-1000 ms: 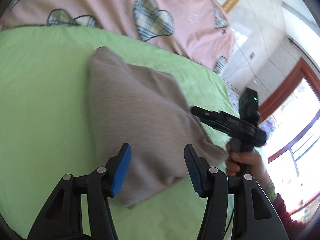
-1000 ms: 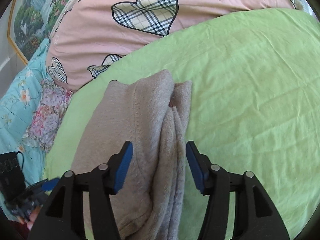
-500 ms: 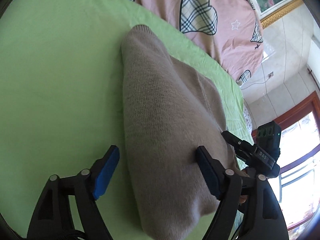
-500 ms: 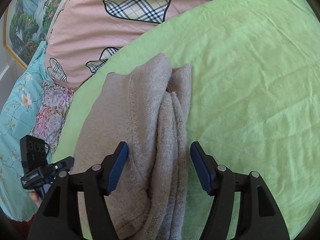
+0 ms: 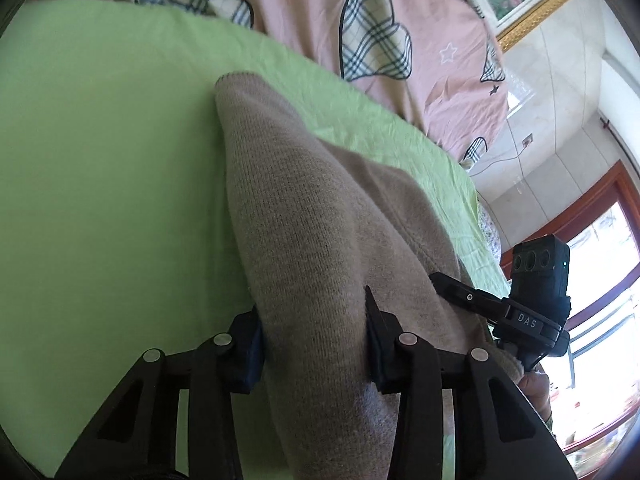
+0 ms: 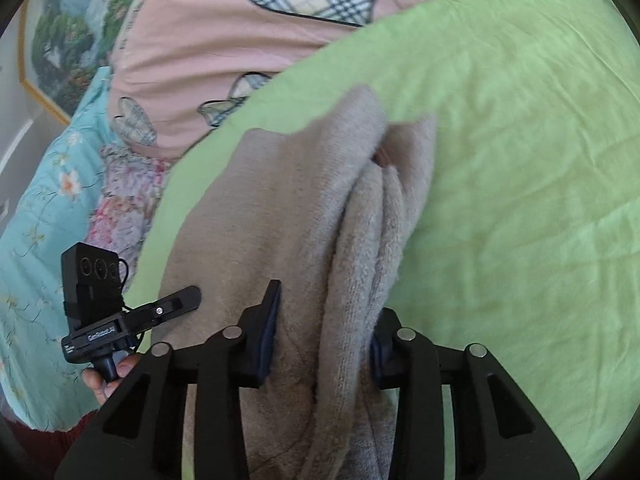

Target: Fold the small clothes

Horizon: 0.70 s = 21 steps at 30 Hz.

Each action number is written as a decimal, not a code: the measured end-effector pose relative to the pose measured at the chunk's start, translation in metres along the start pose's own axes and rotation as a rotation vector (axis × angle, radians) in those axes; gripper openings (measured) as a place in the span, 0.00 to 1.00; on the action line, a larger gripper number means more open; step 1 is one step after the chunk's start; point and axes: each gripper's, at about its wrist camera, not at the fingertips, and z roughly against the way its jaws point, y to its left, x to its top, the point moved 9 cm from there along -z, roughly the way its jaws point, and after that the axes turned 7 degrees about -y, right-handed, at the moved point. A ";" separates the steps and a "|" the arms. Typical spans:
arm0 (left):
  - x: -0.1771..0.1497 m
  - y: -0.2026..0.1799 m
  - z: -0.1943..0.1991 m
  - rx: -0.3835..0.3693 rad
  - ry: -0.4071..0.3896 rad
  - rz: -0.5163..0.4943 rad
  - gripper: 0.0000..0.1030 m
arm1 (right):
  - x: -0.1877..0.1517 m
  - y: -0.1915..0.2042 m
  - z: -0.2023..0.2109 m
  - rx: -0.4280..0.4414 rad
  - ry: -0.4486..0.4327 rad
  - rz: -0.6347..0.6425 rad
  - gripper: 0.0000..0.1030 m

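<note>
Sweater folds sit pinched between our left gripper fingers and our right gripper fingers, both clenched on it, over the green bed.

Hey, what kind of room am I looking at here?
Most likely a home bedroom: a bed with a green sheet, a pink quilt with plaid hearts, a framed picture on the wall, and a wood-framed window.

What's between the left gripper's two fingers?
A fold of the sweater fills the left gripper; the left wrist view shows its fingers pressing both sides.
</note>
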 end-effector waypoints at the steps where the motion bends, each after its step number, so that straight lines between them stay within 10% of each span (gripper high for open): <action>1: 0.000 0.003 0.010 0.005 -0.004 -0.006 0.39 | -0.005 0.011 -0.002 0.014 0.001 0.014 0.36; 13: -0.016 0.077 0.144 0.140 -0.094 -0.093 0.40 | -0.076 0.131 -0.061 0.210 0.044 0.051 0.36; 21: -0.045 0.113 0.147 0.181 -0.094 -0.054 0.50 | -0.100 0.127 -0.086 0.107 0.091 0.040 0.43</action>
